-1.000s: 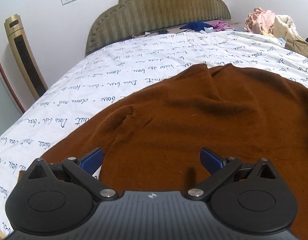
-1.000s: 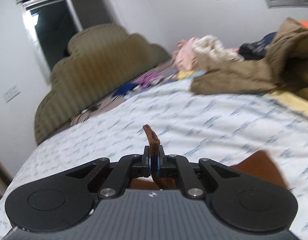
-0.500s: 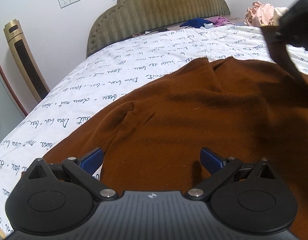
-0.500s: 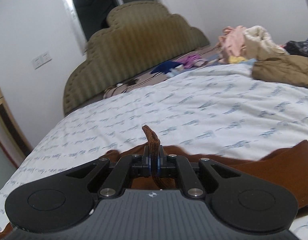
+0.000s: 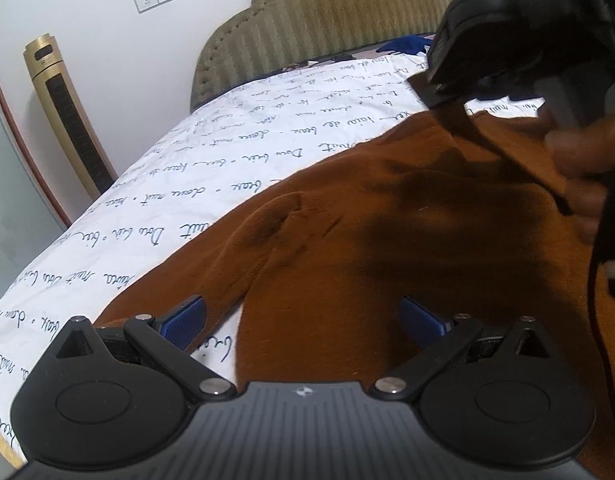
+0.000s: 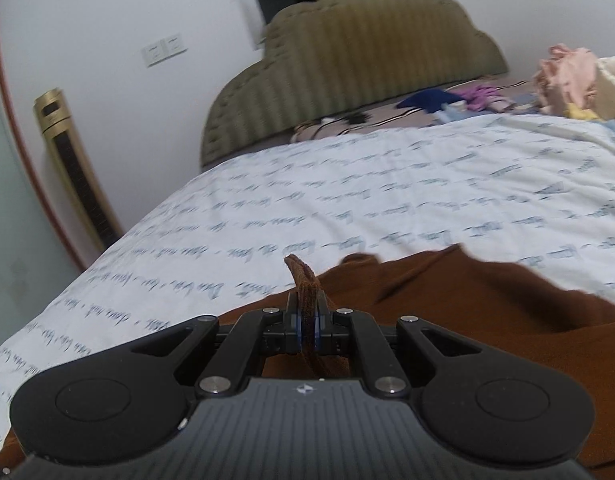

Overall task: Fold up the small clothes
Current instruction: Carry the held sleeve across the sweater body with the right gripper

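A brown garment (image 5: 367,248) lies spread on the white bedsheet with script print (image 5: 227,160). My left gripper (image 5: 303,320) is open, its blue pads low over the garment's near edge, holding nothing. My right gripper (image 6: 306,328) is shut on a fold of the brown garment (image 6: 467,312), and a strip of the cloth sticks up between its fingers. In the left wrist view the right gripper (image 5: 447,88) hangs at the upper right, lifting that edge over the garment's middle.
An olive padded headboard (image 6: 367,68) stands at the far end of the bed. A pile of clothes (image 6: 575,80) lies at the far right by the headboard. A gold tower fan (image 5: 67,120) stands left of the bed against the wall.
My right gripper has carried the pinched brown edge leftward over the garment, coming further into the left wrist view. My left gripper has stayed open in place.
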The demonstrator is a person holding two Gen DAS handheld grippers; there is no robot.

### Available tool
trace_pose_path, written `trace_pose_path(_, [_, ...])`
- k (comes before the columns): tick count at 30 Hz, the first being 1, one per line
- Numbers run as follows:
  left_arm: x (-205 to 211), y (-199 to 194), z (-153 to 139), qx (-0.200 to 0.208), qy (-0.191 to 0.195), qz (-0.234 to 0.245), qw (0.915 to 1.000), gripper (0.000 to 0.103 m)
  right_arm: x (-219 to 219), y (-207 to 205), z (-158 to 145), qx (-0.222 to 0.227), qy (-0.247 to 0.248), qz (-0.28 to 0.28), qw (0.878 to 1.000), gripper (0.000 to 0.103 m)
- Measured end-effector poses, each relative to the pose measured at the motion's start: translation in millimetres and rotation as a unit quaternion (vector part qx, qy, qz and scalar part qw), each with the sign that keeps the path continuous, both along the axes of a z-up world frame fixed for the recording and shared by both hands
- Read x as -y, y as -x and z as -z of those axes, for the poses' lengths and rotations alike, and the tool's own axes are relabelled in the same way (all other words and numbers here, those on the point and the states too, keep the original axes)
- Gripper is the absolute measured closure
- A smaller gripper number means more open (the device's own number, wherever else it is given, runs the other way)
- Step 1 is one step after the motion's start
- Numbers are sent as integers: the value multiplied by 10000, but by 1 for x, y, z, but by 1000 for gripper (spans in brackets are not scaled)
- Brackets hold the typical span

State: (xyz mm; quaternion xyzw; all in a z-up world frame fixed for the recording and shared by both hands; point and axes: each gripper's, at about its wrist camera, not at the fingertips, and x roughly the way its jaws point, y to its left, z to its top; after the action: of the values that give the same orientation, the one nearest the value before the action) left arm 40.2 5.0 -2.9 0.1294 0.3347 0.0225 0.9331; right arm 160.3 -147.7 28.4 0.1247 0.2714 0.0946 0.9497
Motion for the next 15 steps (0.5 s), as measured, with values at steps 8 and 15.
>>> trace_pose_path(8, [-20,13,-13,254,51,-431,9987,0,-31,-7,12,-213,-156,-538,9982,91])
trace_pose_path(15, [-37,16,-12,212,7,-678,9975,0,-39,-12,29,-491,-287,-791,9952,91])
